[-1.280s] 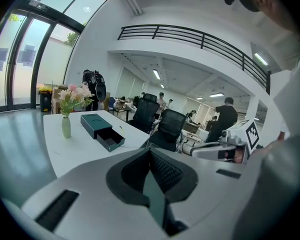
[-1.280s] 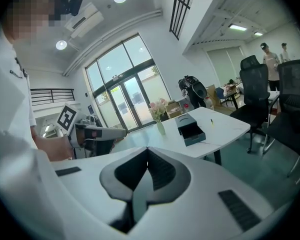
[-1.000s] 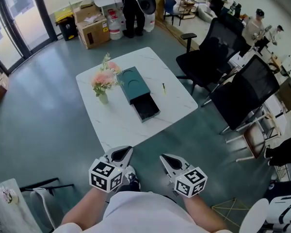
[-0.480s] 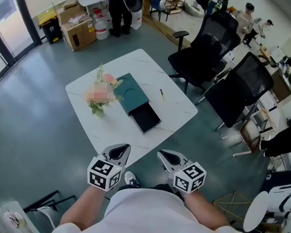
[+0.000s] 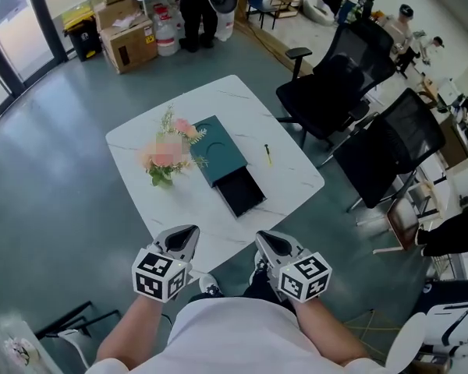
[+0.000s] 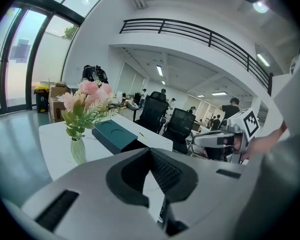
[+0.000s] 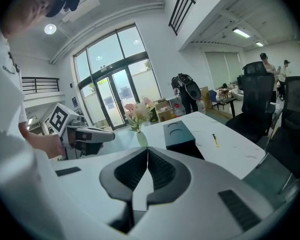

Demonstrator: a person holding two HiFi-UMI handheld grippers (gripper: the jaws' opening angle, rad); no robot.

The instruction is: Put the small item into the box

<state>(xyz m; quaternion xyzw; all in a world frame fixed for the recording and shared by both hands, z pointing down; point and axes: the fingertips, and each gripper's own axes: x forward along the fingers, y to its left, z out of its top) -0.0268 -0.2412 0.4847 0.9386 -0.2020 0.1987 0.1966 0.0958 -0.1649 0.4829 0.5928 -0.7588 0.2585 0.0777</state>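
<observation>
A small yellow item [image 5: 268, 154] lies on the white table [image 5: 140, 185], to the right of a dark teal box [image 5: 217, 148]. The box's drawer [image 5: 241, 193] is pulled out toward me and looks empty. Both grippers are held low at the table's near corner, well short of the box. My left gripper [image 5: 186, 237] and right gripper [image 5: 268, 241] are shut with nothing between the jaws. In the right gripper view the gripper [image 7: 147, 151] faces the box [image 7: 179, 134] and the item [image 7: 215, 140]. In the left gripper view the gripper [image 6: 150, 152] faces the box [image 6: 114, 135].
A vase of pink flowers [image 5: 168, 156] stands on the table left of the box. Black office chairs [image 5: 327, 92] crowd the table's right side. Cardboard boxes [image 5: 126, 36] and a standing person [image 5: 196, 6] are at the far end of the room.
The table has come closer in the head view, and its near corner now reaches the grippers. Both grippers stay shut and empty in front of my body.
</observation>
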